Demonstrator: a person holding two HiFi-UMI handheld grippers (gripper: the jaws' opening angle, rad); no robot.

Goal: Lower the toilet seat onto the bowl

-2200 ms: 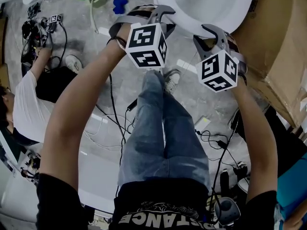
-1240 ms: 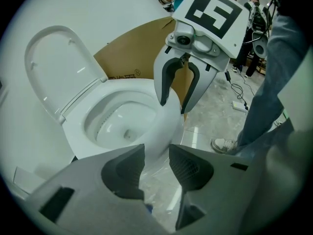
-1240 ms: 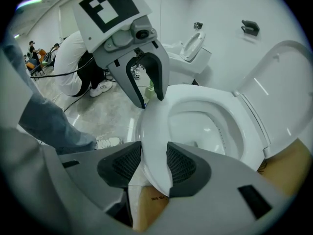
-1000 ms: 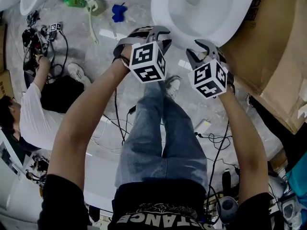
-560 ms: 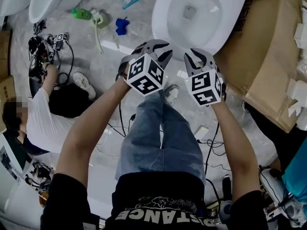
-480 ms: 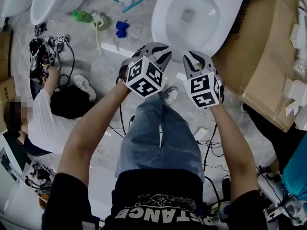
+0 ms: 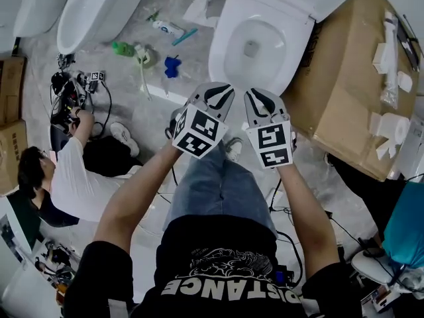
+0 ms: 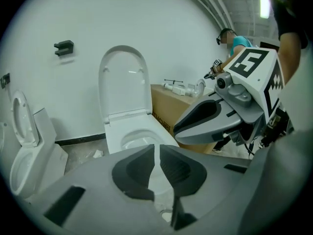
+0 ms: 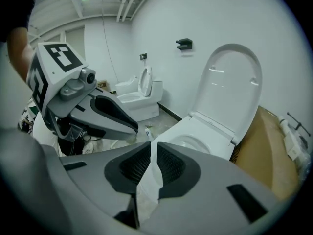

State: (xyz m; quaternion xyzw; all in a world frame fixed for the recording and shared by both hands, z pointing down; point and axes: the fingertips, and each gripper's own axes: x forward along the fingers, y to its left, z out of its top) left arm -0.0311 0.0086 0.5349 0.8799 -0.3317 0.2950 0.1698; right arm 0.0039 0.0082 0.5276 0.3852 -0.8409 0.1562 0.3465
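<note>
A white toilet stands ahead of me with its bowl (image 7: 255, 45) uncovered. Its seat and lid (image 8: 123, 82) stand upright against the wall, also plain in the right gripper view (image 9: 230, 84). My left gripper (image 7: 218, 93) and right gripper (image 7: 260, 98) hang side by side in the air, short of the bowl's front rim and touching nothing. Both pairs of jaws have just been closing. In the left gripper view (image 8: 159, 148) and the right gripper view (image 9: 151, 146) only a thin slit shows between the pads, with nothing in it.
A large cardboard box (image 7: 344, 98) stands against the toilet's right side, with a paper roll (image 7: 397, 128) on it. A person (image 7: 63, 177) sits on the floor at the left among cables. Other toilets (image 7: 99, 8) and scattered bottles (image 7: 126, 48) lie to the upper left.
Both grippers have risen and drawn closer together, and their jaws have narrowed. The toilet's raised lid has come into the head view.
</note>
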